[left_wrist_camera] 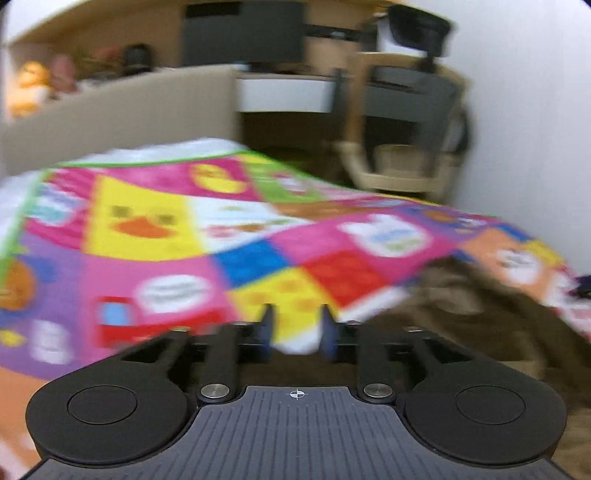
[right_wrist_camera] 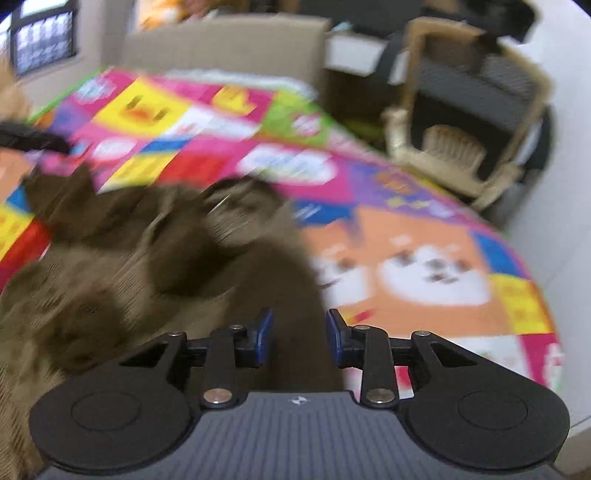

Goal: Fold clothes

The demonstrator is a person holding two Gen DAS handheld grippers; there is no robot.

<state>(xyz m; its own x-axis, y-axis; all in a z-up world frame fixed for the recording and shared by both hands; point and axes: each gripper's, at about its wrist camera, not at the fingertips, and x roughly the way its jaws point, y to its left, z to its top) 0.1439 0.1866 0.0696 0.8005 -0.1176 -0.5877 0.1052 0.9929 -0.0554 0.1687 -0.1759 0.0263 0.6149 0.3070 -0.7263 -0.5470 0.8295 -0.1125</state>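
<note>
A brown knitted garment (right_wrist_camera: 147, 258) lies crumpled on a bright patchwork blanket (right_wrist_camera: 424, 258) that covers the bed. My right gripper (right_wrist_camera: 299, 332) is open, its blue-padded fingers apart over the garment's right edge. In the left wrist view the garment (left_wrist_camera: 480, 325) lies to the right, on the same blanket (left_wrist_camera: 166, 240). My left gripper (left_wrist_camera: 295, 328) is open above the blanket at the garment's left edge, with nothing between its fingers. Both views are blurred by motion.
A beige headboard (left_wrist_camera: 129, 110) stands behind the bed. A desk with a dark monitor (left_wrist_camera: 243, 33) and a wood-framed chair (left_wrist_camera: 402, 122) stand beyond the bed's far right corner. A white wall (left_wrist_camera: 535, 129) lies on the right. Soft toys (left_wrist_camera: 33, 85) sit on a shelf at the left.
</note>
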